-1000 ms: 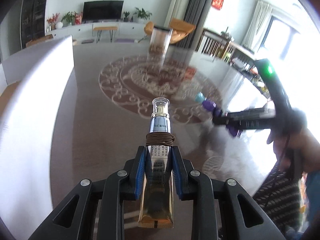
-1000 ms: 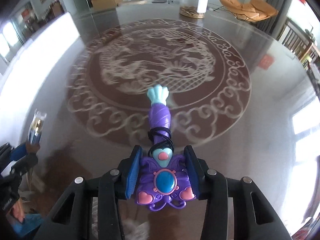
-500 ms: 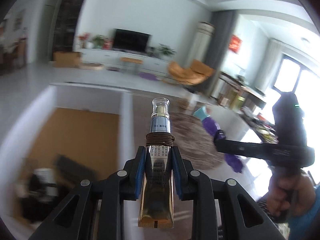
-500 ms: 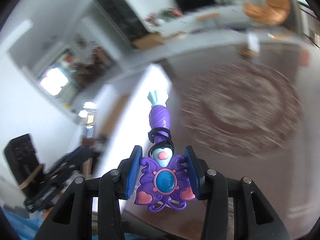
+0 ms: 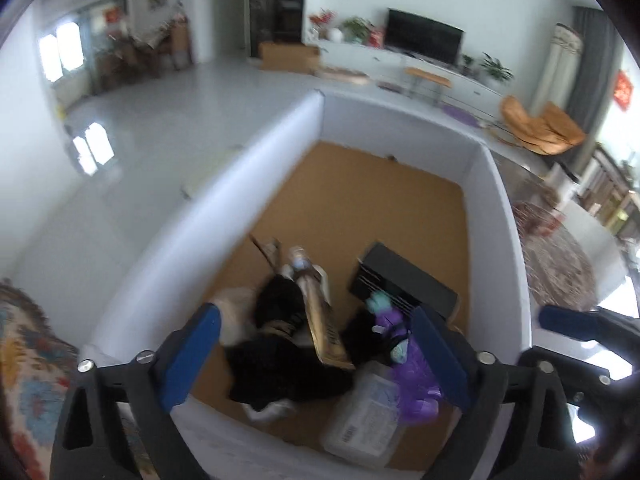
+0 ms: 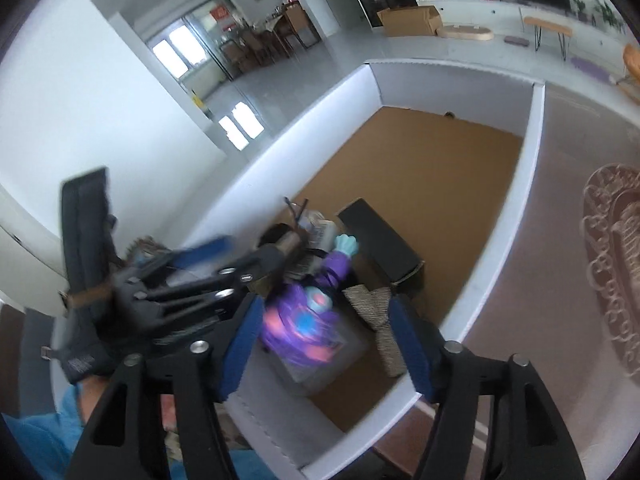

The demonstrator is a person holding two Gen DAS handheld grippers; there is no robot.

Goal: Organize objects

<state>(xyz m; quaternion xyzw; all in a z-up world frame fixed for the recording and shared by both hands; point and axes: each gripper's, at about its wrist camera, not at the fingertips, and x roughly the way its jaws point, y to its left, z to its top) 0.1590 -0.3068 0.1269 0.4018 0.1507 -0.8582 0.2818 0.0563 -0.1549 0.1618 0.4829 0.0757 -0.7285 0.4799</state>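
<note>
In the left wrist view, the left gripper (image 5: 316,354) is pointing down into a white box (image 5: 494,216) with a brown cardboard floor, and its jaws have just been opening; they are standing wide apart with nothing pressed between the blue pads. The gold tube (image 5: 320,304) is lying free below them on a heap of dark and white things (image 5: 276,344) near the close end of the box, its clear cap pointing toward the far wall. Just to the right of it the purple toy (image 5: 400,356) is lying blurred, partly over a clear plastic container (image 5: 364,412), with a black box (image 5: 404,284) just beyond it. At the right edge the blue pad of the right gripper (image 5: 568,322) is showing over the box rim. In the right wrist view, the right gripper (image 6: 326,344) is also hanging over the near end of the white box (image 6: 532,152), and its jaws have just been opening; the purple toy (image 6: 304,320) is sitting between the pads, smeared by motion, without either pad pressing on it, its pale blue hand pointing at the black box (image 6: 380,244). A grey patterned bow-shaped piece (image 6: 376,312) is lying beside the toy on the right. The left gripper (image 6: 224,264) is reaching in from the left, held by a gloved hand (image 6: 88,348).
</note>
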